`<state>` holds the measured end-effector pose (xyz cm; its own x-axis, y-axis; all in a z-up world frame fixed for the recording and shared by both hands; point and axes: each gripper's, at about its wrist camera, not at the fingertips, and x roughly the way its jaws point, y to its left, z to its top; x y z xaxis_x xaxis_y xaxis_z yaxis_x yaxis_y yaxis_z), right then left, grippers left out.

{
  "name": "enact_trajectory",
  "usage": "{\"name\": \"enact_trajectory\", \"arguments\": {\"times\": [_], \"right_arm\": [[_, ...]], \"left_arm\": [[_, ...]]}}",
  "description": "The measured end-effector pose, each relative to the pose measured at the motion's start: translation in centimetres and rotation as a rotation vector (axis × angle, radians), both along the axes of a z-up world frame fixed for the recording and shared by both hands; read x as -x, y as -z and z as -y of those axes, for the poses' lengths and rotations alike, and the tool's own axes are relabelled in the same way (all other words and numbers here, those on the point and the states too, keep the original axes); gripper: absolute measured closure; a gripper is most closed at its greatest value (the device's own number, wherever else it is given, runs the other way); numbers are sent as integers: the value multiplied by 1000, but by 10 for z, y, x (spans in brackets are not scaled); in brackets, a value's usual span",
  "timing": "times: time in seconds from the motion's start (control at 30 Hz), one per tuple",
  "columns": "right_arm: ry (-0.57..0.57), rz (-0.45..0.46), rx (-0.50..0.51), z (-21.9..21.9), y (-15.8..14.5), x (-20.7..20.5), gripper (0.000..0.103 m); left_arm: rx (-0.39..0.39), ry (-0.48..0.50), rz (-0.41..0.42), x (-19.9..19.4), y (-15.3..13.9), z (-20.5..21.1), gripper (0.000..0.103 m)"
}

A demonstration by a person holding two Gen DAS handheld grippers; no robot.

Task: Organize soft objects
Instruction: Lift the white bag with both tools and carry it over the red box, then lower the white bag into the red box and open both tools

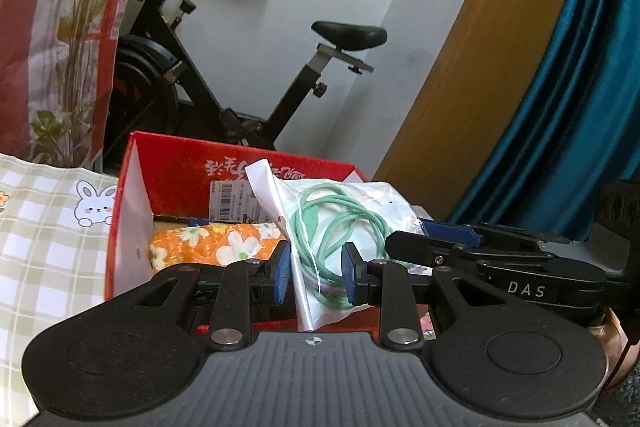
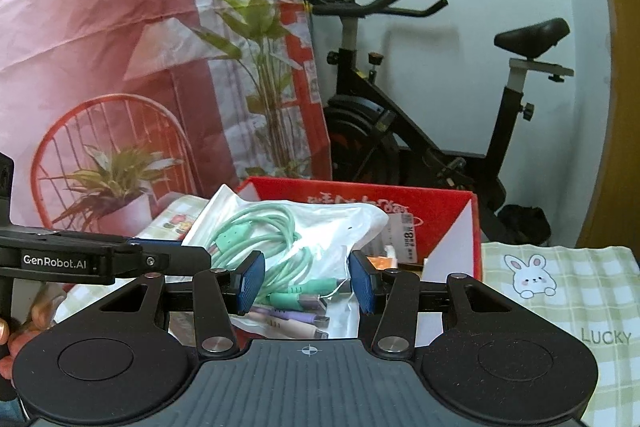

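Both grippers, left [image 1: 314,277] and right [image 2: 307,281], tilted down, pinch cable bag [image 2: 296,227]

Black gripper [image 1: 316,277] frames, blue ribbed fingers [image 1: 280,273], silver screws

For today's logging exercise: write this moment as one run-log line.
left tool: shut on cable bag | right tool: shut on cable bag | bag: lifted by both, over red box | orange floral cloth: in box
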<state>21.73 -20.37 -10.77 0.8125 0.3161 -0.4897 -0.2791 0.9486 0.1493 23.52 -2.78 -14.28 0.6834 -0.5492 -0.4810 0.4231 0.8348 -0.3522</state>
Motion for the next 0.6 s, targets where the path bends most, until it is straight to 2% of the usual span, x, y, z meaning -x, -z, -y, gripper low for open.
{"name": "enact_trajectory", "arguments": {"times": [0.37, 0.6], "right_arm": [[25, -111, 8, 20, 35, -37, 59], [29, -152, 54, 16, 45, -48, 58]], "left_arm": [[-53, 33, -96, -34, 25, 18, 74], [-93, 35, -143, -43, 39, 28, 74]]}}
